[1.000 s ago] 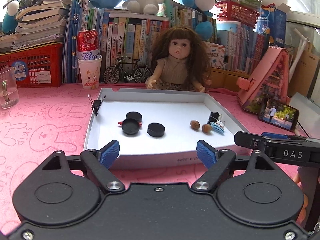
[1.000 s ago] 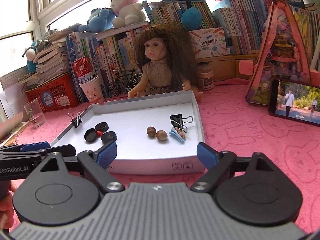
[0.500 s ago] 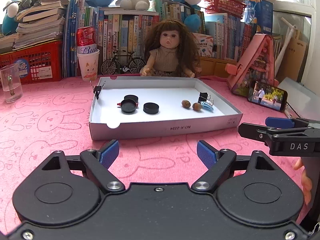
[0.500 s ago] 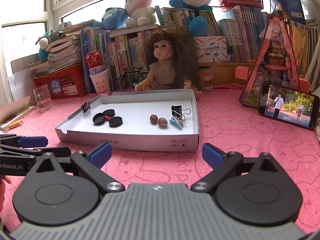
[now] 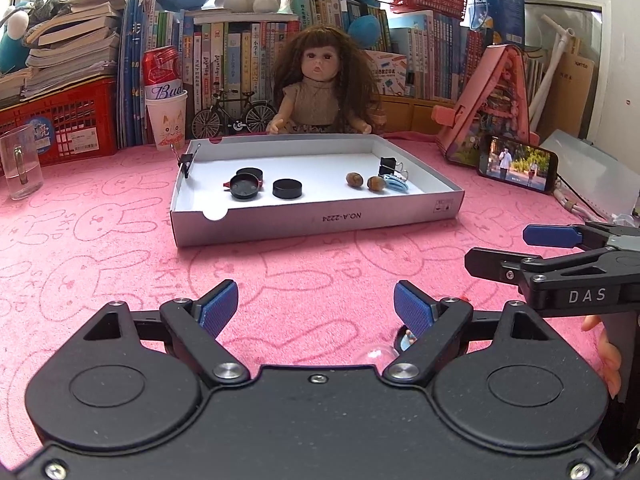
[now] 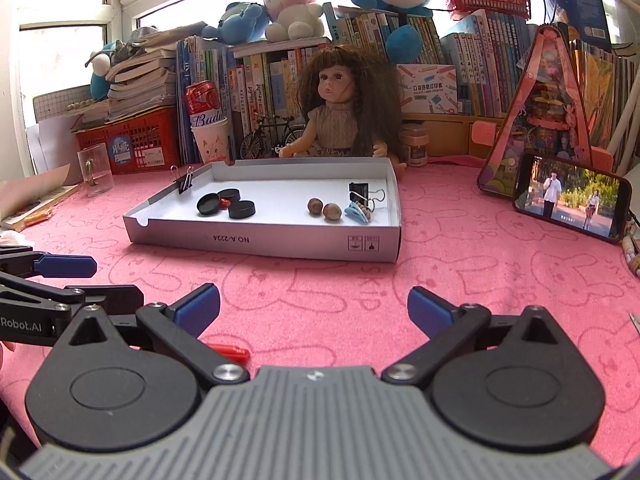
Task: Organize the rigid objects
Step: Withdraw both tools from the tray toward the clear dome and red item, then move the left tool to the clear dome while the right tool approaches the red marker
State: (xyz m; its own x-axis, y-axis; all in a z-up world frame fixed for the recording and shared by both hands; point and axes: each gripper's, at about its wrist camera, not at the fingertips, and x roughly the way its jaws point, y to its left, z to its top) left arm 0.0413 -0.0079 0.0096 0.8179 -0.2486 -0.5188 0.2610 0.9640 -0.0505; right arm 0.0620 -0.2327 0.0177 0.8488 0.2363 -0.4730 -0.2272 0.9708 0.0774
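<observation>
A shallow white box (image 5: 316, 220) lies on the pink cloth ahead of both grippers. In it are black round lids (image 5: 245, 189), two brown nuts (image 5: 355, 179), a black binder clip (image 5: 388, 166) and a blue hair clip (image 5: 396, 184). Another binder clip (image 5: 186, 160) grips its left wall. My left gripper (image 5: 316, 308) is open over bare cloth, well short of the box. A small clear glassy piece (image 5: 376, 356) shows under its right finger. My right gripper (image 6: 314, 308) is wide open, holding nothing. A red piece (image 6: 228, 350) lies under its left finger. Each gripper shows at the edge of the other's view.
Behind the box sits a doll (image 5: 320, 80), with rows of books and plush toys at the back. A phone (image 6: 572, 196) leans on a pink toy house (image 6: 548, 112) at the right. A glass mug (image 5: 20, 168), a paper cup (image 5: 166, 120) and a red basket (image 5: 60, 120) stand at the left.
Both grippers have drawn back from the box, which now looks smaller and farther away. The right jaws have spread wider. The red piece and the glassy piece have come into view.
</observation>
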